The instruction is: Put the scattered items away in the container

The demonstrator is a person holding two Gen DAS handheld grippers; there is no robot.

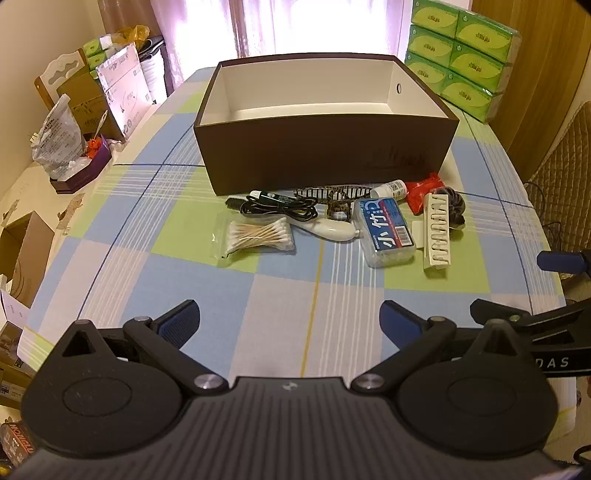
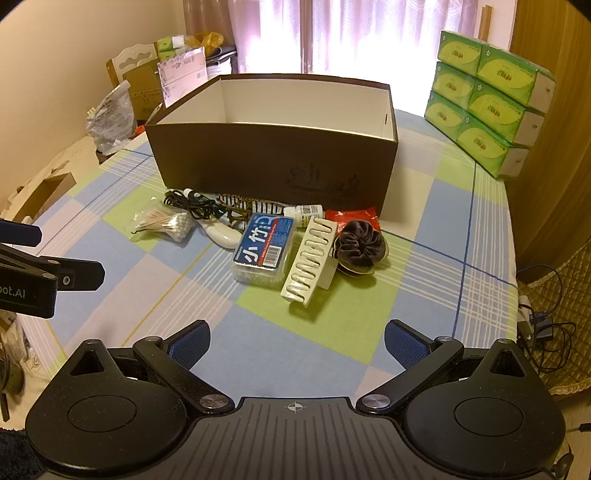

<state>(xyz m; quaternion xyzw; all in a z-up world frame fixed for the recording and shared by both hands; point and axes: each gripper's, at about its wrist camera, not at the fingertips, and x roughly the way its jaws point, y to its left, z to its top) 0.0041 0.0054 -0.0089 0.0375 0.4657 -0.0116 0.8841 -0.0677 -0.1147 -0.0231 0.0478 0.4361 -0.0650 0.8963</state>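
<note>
At the table's far right corner you have a stack of green tissue packs (image 2: 484,99). The checked tablecloth (image 1: 207,288) covers the table. Past the left edge you see a crinkled plastic bag (image 1: 55,136), cardboard boxes (image 1: 122,88) and, beyond the far edge, pink curtains (image 2: 369,33).

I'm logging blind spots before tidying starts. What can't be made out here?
- Box floor: near wall hides most of it, both views.
- Small white bottle label: too small to read.
- Hair clip: partly hidden under the cable and other items, left view.
</note>
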